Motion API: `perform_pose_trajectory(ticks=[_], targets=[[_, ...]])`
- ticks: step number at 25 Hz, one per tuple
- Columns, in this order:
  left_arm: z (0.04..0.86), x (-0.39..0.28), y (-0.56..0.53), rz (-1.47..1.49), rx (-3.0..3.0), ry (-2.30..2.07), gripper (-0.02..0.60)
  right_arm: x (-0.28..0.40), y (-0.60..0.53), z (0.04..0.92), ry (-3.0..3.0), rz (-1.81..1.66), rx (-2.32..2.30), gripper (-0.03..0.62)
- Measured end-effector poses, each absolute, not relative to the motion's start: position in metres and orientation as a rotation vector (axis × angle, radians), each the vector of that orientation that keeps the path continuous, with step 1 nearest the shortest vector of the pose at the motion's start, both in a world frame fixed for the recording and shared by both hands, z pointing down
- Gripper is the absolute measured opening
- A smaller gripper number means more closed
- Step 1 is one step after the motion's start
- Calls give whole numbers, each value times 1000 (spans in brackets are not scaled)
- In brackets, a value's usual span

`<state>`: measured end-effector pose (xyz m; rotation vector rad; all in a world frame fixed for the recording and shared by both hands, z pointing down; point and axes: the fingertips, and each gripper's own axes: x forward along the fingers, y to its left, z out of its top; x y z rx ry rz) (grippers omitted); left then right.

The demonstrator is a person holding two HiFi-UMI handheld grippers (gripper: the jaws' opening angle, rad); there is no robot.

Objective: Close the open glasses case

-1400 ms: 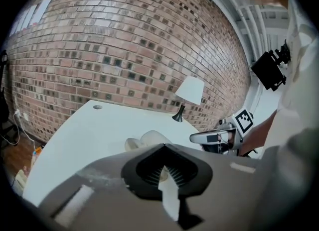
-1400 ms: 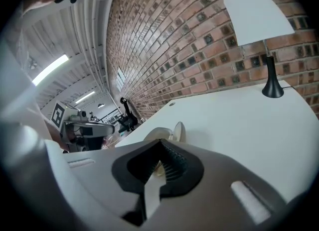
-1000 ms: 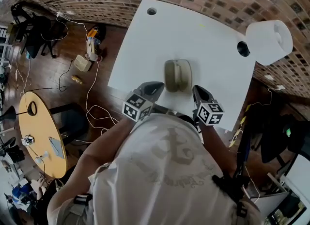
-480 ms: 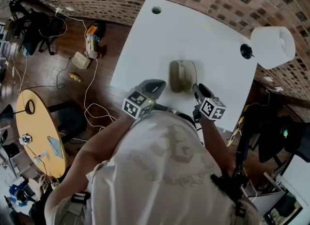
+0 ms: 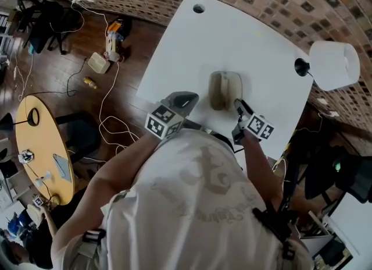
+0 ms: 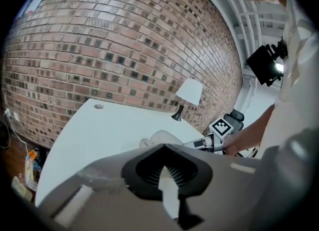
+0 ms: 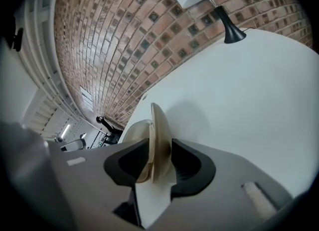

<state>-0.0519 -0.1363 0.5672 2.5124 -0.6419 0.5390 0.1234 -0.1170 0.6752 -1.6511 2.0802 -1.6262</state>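
A beige glasses case [image 5: 224, 89] lies in the middle of the white table [image 5: 232, 36]. My right gripper [image 5: 239, 107] is at its near right end. In the right gripper view the case [image 7: 158, 125] shows a thin raised edge between the jaws of the right gripper [image 7: 158, 150]. Those jaws are opening, with a gap visible on the left side. My left gripper [image 5: 185, 98] hovers over the table's near edge, left of the case, tips together and holding nothing. From the left gripper [image 6: 165, 148] view, the case [image 6: 160, 137] lies just ahead, with the right gripper [image 6: 199, 144] beside it.
A lamp with a white shade [image 5: 334, 65] and black base [image 5: 300, 67] stands at the table's far right corner. A cable hole [image 5: 199, 9] is at the far left corner. A brick wall runs behind the table. Cables and small devices [image 5: 96, 62] lie on the wooden floor at left.
My right gripper has rolled, dropped to the case's near end, and its jaws have spread around it. The left gripper has shifted a little along the table's near edge.
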Motion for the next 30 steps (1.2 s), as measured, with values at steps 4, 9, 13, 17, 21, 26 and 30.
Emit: perform_pose_trajectory(ticks=[4,9,13,17,21,26,30], targets=[[566,-55,-138,532,2511,-648,6,127,-119,672,2085,-1603,-1710,103],[567,-56,-136,527,2513,-640,6,129,-126,663,2102,-1576,-1718,100],[566,-55,-136,520,2519,-638,6,131,-135,655,2153,-1556,-1724,100],[565,-56,-137,515,2517,-644,6,131,-142,651,2187,-1533,-1735,100],[566,-61,-136,516,2509,-662,6,138,-154,650,2224,-1492,-1768,100],[566,-70,-135,516,2498,-687,6,146,-162,644,2384,-1362,-1877,100],[566,-73,-135,513,2493,-700,6,136,-163,635,2587,-1186,-1948,100]])
